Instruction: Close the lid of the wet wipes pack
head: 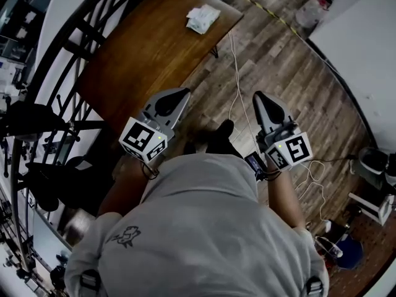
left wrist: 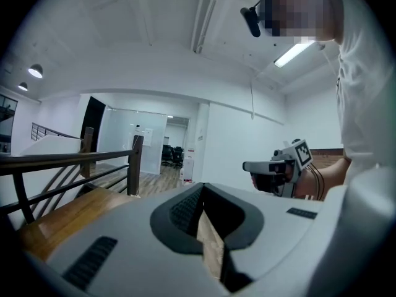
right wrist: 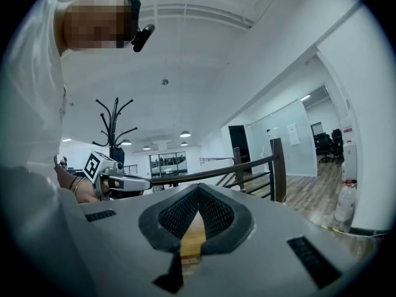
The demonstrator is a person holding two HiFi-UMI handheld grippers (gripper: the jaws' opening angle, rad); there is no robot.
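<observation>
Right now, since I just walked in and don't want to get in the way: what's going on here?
A person stands at the near end of a wooden table with a gripper in each hand. The left gripper and the right gripper both point toward the table, jaws together and nothing between them. The wet wipes pack lies at the table's far end, well beyond both grippers and untouched. It is too small here to tell how its lid stands.

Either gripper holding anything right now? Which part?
Nothing held. Left gripper and right gripper are both shut and empty; the wet wipes pack lies untouched on the table.
</observation>
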